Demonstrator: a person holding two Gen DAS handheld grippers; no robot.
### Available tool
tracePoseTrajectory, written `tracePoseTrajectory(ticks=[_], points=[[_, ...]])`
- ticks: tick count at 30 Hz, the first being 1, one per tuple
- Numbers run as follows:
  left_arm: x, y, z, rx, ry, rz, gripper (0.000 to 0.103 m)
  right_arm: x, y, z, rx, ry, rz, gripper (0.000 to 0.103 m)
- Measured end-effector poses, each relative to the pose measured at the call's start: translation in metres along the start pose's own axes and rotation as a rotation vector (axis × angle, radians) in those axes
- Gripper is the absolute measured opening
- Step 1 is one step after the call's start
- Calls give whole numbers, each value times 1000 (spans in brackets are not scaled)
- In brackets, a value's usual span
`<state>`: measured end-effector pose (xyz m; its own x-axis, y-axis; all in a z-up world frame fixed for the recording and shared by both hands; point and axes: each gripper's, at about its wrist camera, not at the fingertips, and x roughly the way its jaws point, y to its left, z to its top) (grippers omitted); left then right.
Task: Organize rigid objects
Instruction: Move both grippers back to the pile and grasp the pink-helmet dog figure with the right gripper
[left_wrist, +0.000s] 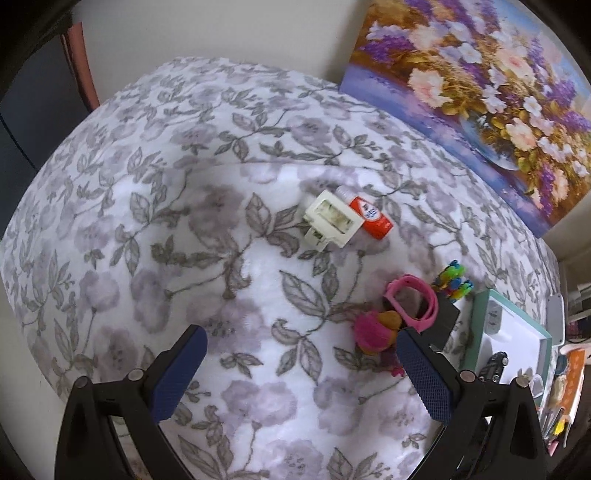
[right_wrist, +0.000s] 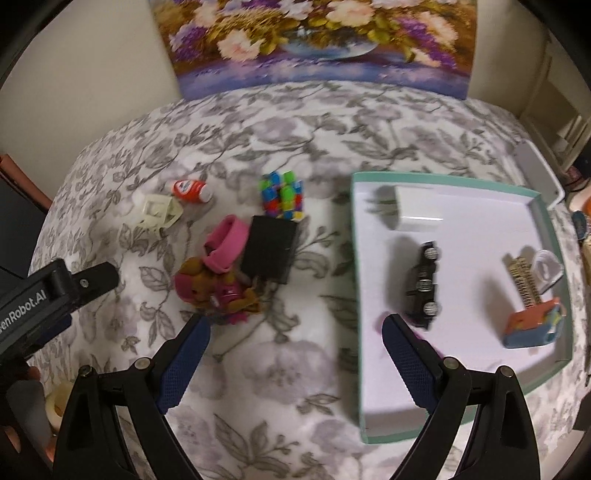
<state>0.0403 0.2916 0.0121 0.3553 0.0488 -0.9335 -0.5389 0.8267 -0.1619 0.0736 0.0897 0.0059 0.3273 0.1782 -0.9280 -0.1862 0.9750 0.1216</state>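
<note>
On the flowered bedcover lie a cream plastic plug piece (left_wrist: 330, 218) (right_wrist: 159, 214), a red and white bottle (left_wrist: 367, 218) (right_wrist: 190, 190), a pink band (left_wrist: 413, 301) (right_wrist: 225, 243), a black box (right_wrist: 271, 253), a colourful cube puzzle (right_wrist: 282, 199) (left_wrist: 454, 282) and a pink and brown toy figure (left_wrist: 375, 332) (right_wrist: 212, 291). A teal-rimmed white tray (right_wrist: 554, 236) holds a white charger (right_wrist: 415, 212), a black toy car (right_wrist: 423, 282), a comb and an orange case (right_wrist: 533, 325). My left gripper (left_wrist: 301, 363) is open over bare cover. My right gripper (right_wrist: 295, 343) is open, straddling the tray's left rim.
A flower painting (left_wrist: 480, 85) (right_wrist: 317, 40) leans on the wall behind the bed. The other gripper's black body (right_wrist: 48, 295) reaches in at the left of the right wrist view. A grey flat device (right_wrist: 539, 173) lies past the tray's far right corner.
</note>
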Motion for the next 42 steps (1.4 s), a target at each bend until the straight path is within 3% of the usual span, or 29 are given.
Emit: tracePoseTrajectory(ticks=[15,19,30,42], points=[[42,9,12,-64,80,-20,103,25,3,22,11,3,-39,95],[49,13,14,-92,96,-22,103,31,15,23,-4,18,-9,95],[61,41,16,-158,101,40,103,60,43,22,37,71,54,95],[60,74,27,-227,73,63,103,90,67,20,61,96,3,94]])
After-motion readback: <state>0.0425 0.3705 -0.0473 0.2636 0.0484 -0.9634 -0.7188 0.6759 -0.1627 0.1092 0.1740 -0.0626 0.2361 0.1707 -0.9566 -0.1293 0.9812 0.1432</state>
